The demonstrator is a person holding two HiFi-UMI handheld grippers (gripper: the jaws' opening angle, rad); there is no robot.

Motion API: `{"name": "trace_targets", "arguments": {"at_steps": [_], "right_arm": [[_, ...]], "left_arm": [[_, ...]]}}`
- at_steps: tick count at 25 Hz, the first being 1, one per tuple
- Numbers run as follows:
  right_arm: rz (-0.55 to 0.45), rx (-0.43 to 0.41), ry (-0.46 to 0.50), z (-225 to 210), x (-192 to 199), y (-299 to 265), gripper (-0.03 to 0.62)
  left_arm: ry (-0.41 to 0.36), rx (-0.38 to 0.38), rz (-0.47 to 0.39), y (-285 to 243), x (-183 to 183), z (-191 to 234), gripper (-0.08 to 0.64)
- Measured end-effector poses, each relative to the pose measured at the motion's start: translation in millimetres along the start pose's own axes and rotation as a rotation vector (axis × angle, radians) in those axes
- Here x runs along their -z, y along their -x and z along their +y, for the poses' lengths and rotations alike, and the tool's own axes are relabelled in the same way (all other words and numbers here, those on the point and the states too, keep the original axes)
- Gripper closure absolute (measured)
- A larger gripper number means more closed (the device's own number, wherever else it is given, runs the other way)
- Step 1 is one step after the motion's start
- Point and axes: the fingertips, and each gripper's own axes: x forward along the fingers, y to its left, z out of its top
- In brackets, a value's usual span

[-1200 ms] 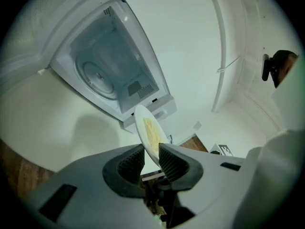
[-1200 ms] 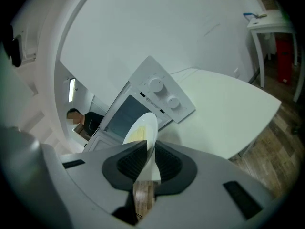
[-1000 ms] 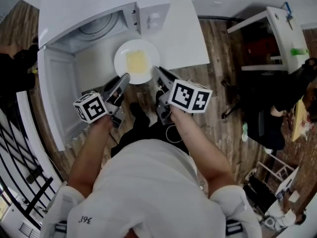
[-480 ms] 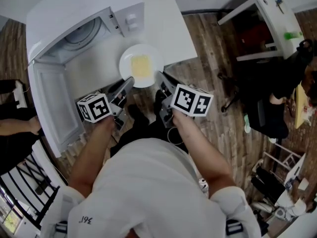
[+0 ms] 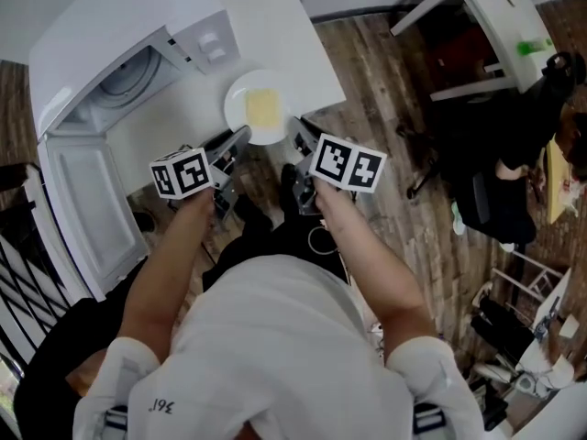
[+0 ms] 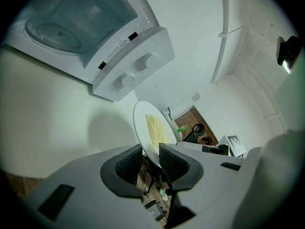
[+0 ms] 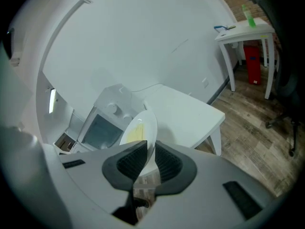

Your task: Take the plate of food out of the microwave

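Note:
A white plate (image 5: 261, 106) with pale yellow food on it is held over the front edge of the white table (image 5: 293, 35), out of the open microwave (image 5: 124, 81). My left gripper (image 5: 240, 137) is shut on the plate's near-left rim. My right gripper (image 5: 300, 126) is shut on its near-right rim. In the left gripper view the plate (image 6: 152, 130) stands edge-on between the dark pads of the left gripper (image 6: 150, 159). In the right gripper view its rim (image 7: 143, 128) sits pinched in the right gripper (image 7: 148, 160).
The microwave door (image 5: 87, 204) hangs open at the left, its knob panel (image 5: 215, 44) beside the cavity. A small white side table (image 5: 500, 26) with a green bottle (image 5: 532, 49) and a black chair (image 5: 504, 154) stand on the wood floor at the right.
Both grippers have drawn the plate away from the microwave opening toward the table's front edge. The grips on the rim look unchanged.

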Motion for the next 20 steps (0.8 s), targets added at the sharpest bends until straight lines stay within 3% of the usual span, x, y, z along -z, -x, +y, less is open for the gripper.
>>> {"name": "trace_targets", "arguments": {"at_steps": [10,20], "right_arm": [[0.017,0.084,0.007,-48,-25,-38,0.537],[0.067,0.144,-0.035,-85,-38,-73,0.537]], "left_arm": [[0.01,-0.096,0.093,-60,-9,33,0.462],[0.103,-0.175,0.17,-99,-11,61,0.462]]}}
